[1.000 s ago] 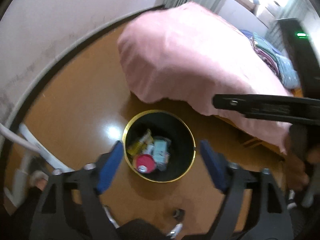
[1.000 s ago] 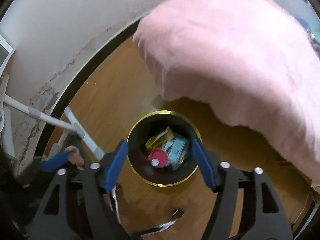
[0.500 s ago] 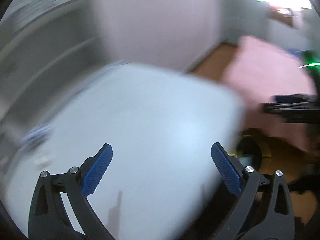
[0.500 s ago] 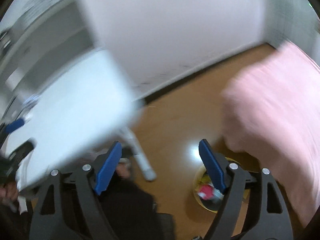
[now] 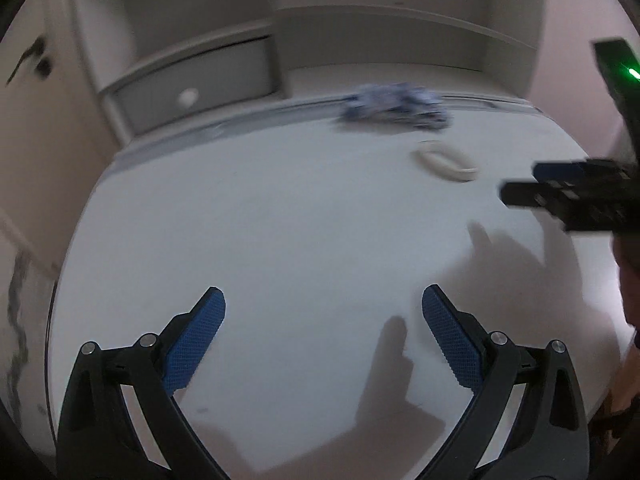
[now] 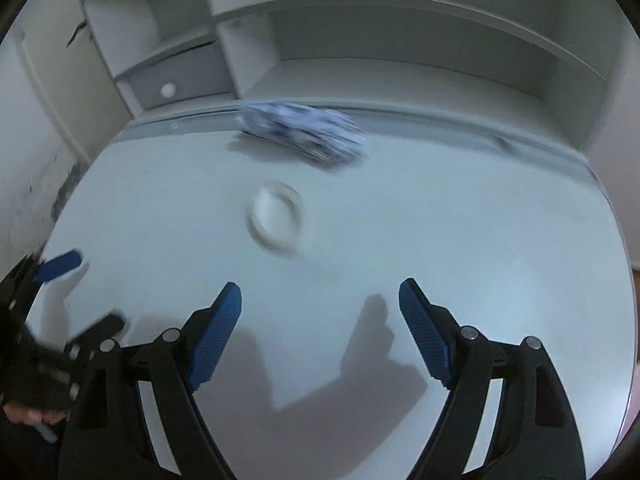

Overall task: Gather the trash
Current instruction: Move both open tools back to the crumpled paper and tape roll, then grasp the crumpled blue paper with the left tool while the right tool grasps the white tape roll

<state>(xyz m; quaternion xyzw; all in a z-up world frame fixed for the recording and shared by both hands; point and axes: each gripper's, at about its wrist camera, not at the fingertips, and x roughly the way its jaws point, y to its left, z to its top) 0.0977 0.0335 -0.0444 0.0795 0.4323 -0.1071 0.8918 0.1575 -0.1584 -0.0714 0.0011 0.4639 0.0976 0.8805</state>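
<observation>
A crumpled blue-and-white wrapper [image 6: 304,130] lies at the far edge of a white desk [image 6: 460,240]; it also shows in the left wrist view [image 5: 394,106]. A white tape ring [image 6: 278,216] lies nearer on the desk, and shows in the left wrist view [image 5: 444,162]. My right gripper [image 6: 320,304] is open and empty above the desk, short of the ring. My left gripper [image 5: 323,308] is open and empty over the bare near desk. The right gripper's side shows in the left wrist view [image 5: 568,196]. Both views are blurred.
A white shelf unit [image 6: 360,32] with a small drawer [image 5: 192,88] stands behind the desk. A stained wall [image 6: 36,152] is at the left. The left gripper's tip [image 6: 60,264] enters the right wrist view at the left edge.
Both grippers have swung up and left from the floor bin and the pink blanket to the white desk. Both stay open and empty.
</observation>
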